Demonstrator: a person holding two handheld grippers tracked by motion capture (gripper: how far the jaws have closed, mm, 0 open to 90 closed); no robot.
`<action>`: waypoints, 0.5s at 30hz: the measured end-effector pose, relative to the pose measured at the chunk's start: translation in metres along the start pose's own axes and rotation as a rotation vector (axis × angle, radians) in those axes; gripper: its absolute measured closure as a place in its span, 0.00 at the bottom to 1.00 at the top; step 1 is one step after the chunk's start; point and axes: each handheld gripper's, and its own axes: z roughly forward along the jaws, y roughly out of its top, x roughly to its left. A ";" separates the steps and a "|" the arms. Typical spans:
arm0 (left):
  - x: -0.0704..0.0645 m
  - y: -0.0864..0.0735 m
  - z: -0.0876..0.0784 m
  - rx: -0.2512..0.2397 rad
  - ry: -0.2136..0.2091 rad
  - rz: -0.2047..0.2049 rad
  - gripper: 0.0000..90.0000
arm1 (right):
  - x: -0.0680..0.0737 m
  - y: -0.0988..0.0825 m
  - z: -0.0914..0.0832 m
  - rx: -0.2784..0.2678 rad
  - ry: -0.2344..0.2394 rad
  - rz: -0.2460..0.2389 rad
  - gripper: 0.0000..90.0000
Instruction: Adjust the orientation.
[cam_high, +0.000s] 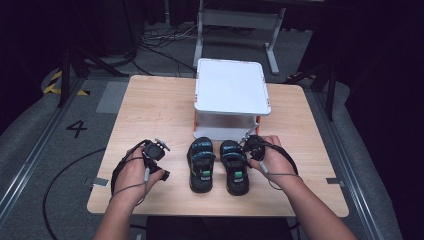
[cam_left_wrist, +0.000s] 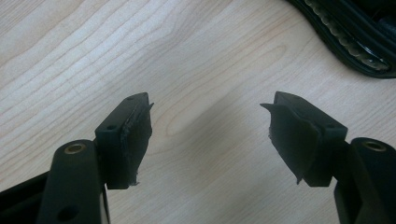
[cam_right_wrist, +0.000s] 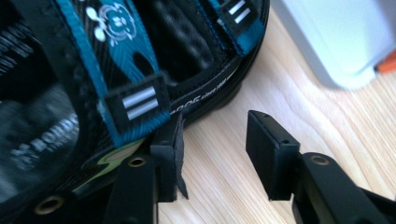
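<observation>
The left gripper (cam_left_wrist: 208, 135) is held low over the wooden table (cam_left_wrist: 140, 56), and its two black jaws stand wide apart with only bare wood between them. Beyond the far jaw, up and to the right in the left gripper view, the dark ribbed sole edge of the left sandal (cam_left_wrist: 355, 42) cuts the corner. It is near the jaw but does not touch it.

The right gripper (cam_right_wrist: 215, 154) has its jaws open to a middle width, with nothing between them except the table surface. The near jaw rests just against the side of the right sandal (cam_right_wrist: 116, 70), next to a blue strap that ends in a black tab with two grey stripes. The sandal body covers the whole side beyond that jaw. On the other side, past the far jaw, the pale wall of the white stand (cam_right_wrist: 341, 42) is seen, with a small orange part at its edge.

From the high view, the left hand (cam_high: 135, 172) is beside the left sandal (cam_high: 201, 165), apart from it, and the right hand (cam_high: 272, 157) is close against the right sandal (cam_high: 234, 167). The two sandals lie side by side. Behind them stands the white stand (cam_high: 232, 87), a flat top over a lower shelf. Farther, beyond the table, are grey floor, cables and a metal frame.
</observation>
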 end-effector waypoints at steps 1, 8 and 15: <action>0.000 0.000 0.000 -0.002 0.001 0.003 0.34 | 0.001 0.002 0.000 -0.019 0.007 0.003 0.64; 0.000 0.000 -0.002 -0.006 0.001 0.011 0.34 | 0.007 -0.001 0.007 0.014 0.016 0.043 0.72; -0.001 0.001 -0.002 -0.007 0.003 0.009 0.34 | 0.009 -0.010 0.002 0.033 0.096 0.072 0.72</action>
